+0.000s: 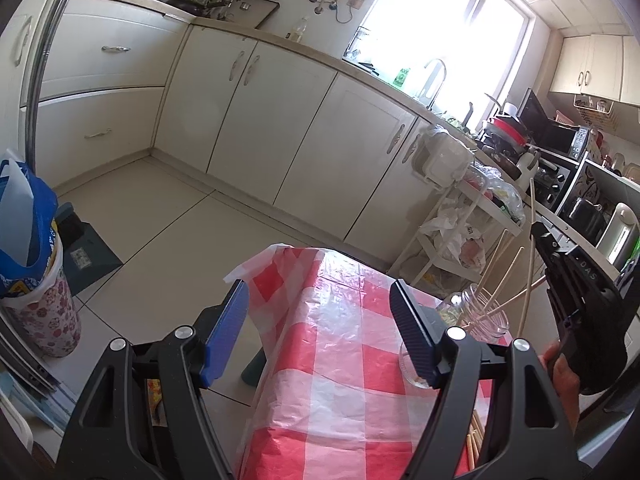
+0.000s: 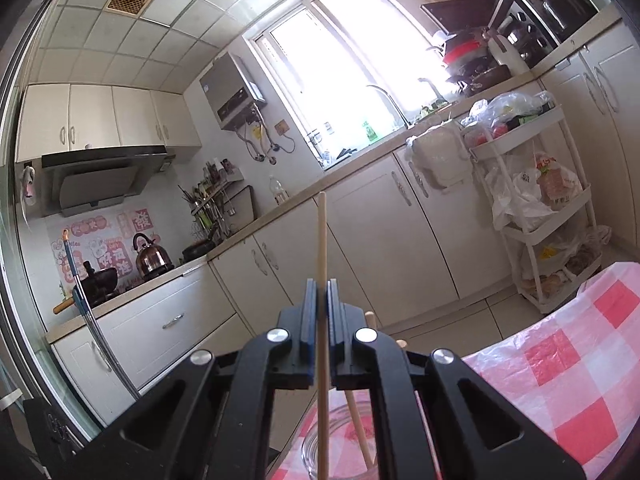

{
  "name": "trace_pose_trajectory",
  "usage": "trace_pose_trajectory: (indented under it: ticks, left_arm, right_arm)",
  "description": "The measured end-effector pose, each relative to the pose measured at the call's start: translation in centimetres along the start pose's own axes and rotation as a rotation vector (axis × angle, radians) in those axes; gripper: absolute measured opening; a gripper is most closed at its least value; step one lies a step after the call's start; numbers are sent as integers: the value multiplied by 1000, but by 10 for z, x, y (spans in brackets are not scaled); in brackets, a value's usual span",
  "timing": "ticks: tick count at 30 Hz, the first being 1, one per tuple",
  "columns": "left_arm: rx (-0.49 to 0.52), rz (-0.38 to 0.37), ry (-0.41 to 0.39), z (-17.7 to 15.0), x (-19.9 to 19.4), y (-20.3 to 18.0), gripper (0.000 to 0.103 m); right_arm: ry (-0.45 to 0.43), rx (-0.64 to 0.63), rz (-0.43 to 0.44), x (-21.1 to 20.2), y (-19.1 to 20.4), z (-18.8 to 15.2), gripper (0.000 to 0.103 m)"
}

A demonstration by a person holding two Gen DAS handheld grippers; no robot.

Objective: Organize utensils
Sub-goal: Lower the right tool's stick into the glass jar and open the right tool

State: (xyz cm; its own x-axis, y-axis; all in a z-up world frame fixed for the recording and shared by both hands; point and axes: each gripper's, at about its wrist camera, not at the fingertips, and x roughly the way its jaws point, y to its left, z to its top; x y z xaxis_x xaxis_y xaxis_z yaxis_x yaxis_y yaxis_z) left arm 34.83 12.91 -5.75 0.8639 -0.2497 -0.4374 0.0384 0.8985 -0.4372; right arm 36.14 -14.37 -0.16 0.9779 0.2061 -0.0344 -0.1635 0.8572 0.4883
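A glass jar (image 1: 486, 318) stands on the table with the red-and-white checked cover (image 1: 340, 340), with several wooden chopsticks (image 1: 502, 278) leaning out of it. My right gripper (image 1: 538, 234) is above and to the right of the jar, shut on one chopstick (image 1: 531, 208) held nearly upright. In the right wrist view this chopstick (image 2: 322, 232) passes between the shut pads of the right gripper (image 2: 322, 286) and runs down toward the jar (image 2: 340, 444), where another chopstick (image 2: 358, 428) leans. My left gripper (image 1: 320, 320) hovers open over the table's left end, holding nothing.
A second clear glass (image 1: 408, 366) sits half hidden behind my left gripper's right finger. A white trolley (image 2: 536, 236) with plastic bags stands beyond the table. Cream cabinets (image 1: 256, 120) line the wall. A bin with a blue bag (image 1: 36, 264) stands at the left.
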Motion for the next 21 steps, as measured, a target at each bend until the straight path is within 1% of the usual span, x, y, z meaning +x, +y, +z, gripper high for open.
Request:
trace_pose_trajectory:
  ticks: [5,8,12,15,21]
  left_arm:
    - [-17,-35,0,3,-4,2,69]
    - [-27,-51,-2,6,-6,4,69]
    - [-27,-64,-8,7,-8,4,69]
    - [-22,-65,-10,6,-9,3,70]
    - [-6,-45,4,4,-4,2,71]
  right_arm:
    - [-56,-61,-22,14,10,0,6]
    - [-74,-129,-48,18,19,-7,6]
    - [-63,-211,-82,22,26,-23,6]
    - [-43,-235,-96,21,27,-33,6]
    - [-9,-307,-113,5,38,-43,6]
